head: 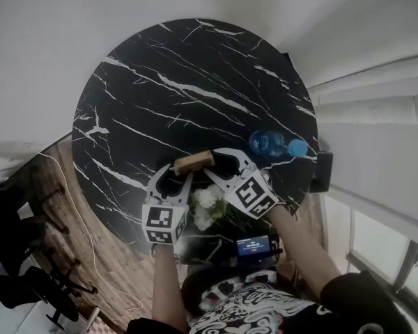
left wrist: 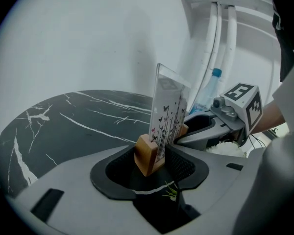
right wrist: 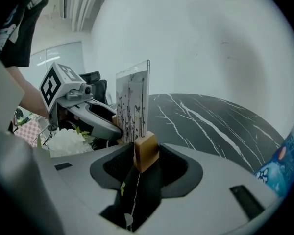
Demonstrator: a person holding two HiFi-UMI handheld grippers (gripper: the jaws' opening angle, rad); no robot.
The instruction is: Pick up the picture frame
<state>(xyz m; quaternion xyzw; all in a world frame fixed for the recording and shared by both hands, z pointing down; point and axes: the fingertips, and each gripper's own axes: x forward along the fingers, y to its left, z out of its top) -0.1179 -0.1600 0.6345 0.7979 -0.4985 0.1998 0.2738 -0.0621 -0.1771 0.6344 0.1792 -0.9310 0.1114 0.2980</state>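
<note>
- The picture frame [head: 193,162] is a clear upright panel slotted into a pale wooden base bar. Thin dark stems and small butterflies are printed on the panel.
- It stands on the round black counter [head: 195,82], which is veined in white. The frame is close to the rim nearest the person.
- The left claw [head: 177,175] sits at one end of the wooden bar with its jaws spread wide. The bar's end is between the pads, and a gap shows on at least one side.
- The right claw [head: 212,163] sits at the other end, also wide. That end of the bar is between its pads and is not pinched.
- Each claw carries a cube with black-and-white square markers. The print on the panel is too fine to read as words.
- A small lit screen [head: 253,245] near the person's body shows text too small to read.
- A clear water bottle [head: 275,143] with a blue cap lies near the counter's right rim, apart from the frame.
- White flowers [head: 207,204] sit at the near rim between the two claws.
- Beyond the frame, the counter runs broad and open toward the white wall.
</note>
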